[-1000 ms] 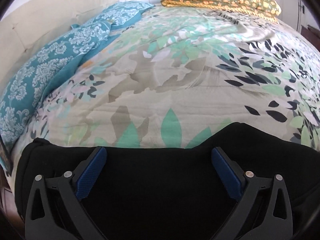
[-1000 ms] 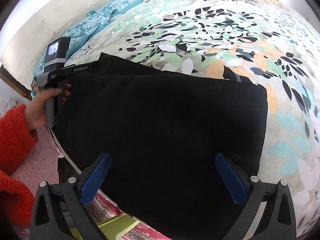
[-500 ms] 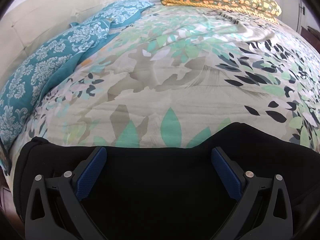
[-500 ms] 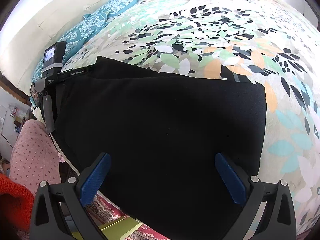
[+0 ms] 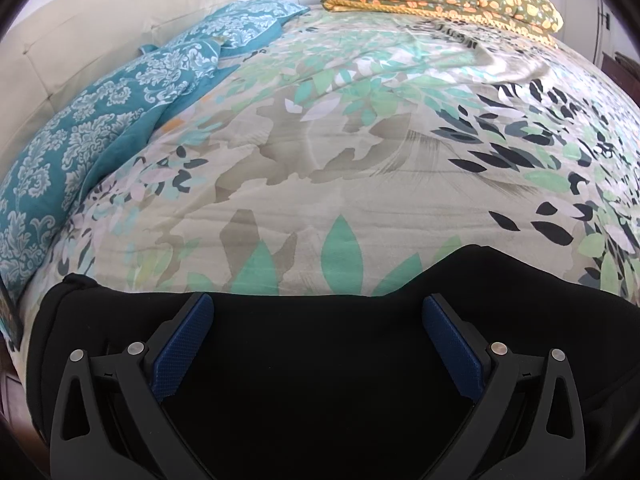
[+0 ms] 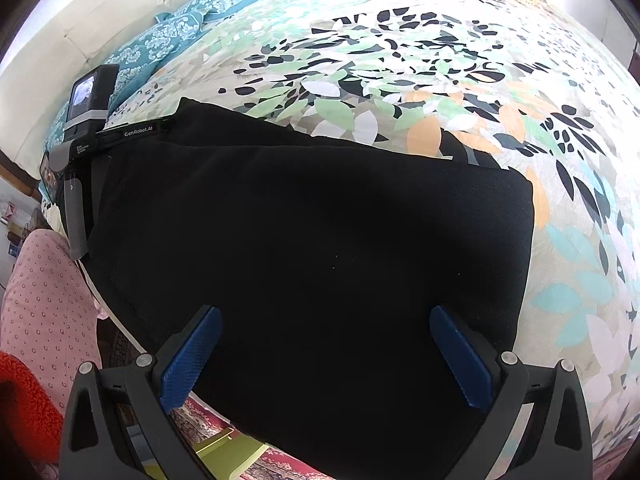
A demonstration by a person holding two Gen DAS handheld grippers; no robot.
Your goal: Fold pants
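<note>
The black pants (image 6: 312, 256) lie folded on the bed (image 5: 360, 160), directly under both grippers. The left gripper (image 5: 318, 340) and the right gripper (image 6: 326, 356) are wide open (nothing held).

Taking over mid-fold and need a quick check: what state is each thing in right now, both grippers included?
Pants: folded into a flat black block at the bed's near edge, part of it over the edge.
Left gripper: open, over the pants, holding nothing.
Right gripper: open, over the pants, holding nothing.
Bedspread: spread out, lightly wrinkled.
Teal pillows: lying along the headboard.
</note>
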